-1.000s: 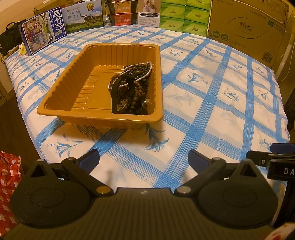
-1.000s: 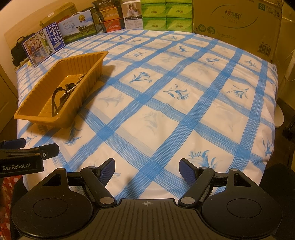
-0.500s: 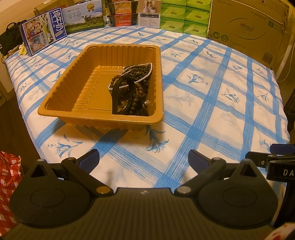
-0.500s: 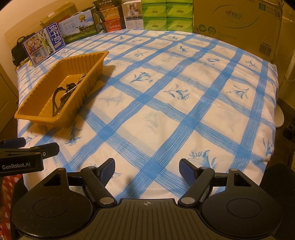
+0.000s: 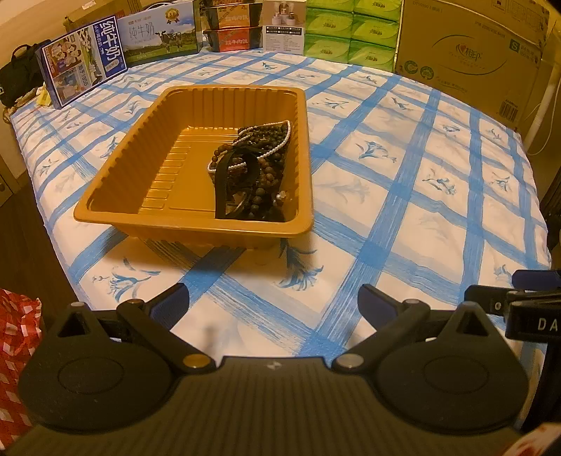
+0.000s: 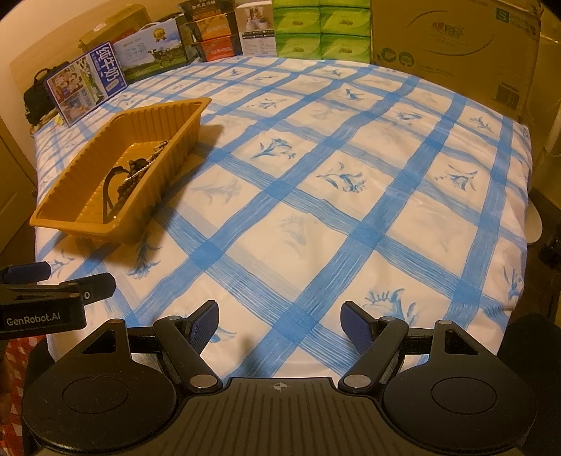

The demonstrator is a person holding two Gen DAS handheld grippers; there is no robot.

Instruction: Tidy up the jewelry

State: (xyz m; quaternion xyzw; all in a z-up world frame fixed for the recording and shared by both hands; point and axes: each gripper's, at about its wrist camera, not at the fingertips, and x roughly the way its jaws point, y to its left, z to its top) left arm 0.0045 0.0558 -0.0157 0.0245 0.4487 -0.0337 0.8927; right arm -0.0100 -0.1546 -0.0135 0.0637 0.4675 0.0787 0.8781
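Note:
A golden plastic tray [image 5: 115,182] [image 6: 70,175] stands on the blue-checked cloth, left of the middle. In its right half lies a heap of jewelry [image 5: 252,172] [image 6: 129,175]: dark wooden bead strings, a white pearl strand and a black strap. My left gripper [image 5: 273,305] hovers open over the cloth just in front of the tray, nothing between its fingers. My right gripper [image 6: 280,322] is open too, over bare cloth to the right of the tray, holding nothing. Each gripper's tips show at the edge of the other's view.
Boxes line the table's far edge: milk cartons [image 5: 84,63], stacked tins [image 5: 231,24], green tissue packs [image 5: 350,31] and a large cardboard box [image 5: 470,56]. A red checked bag [image 5: 17,350] sits below the table's left edge. A dark bag [image 6: 35,98] rests far left.

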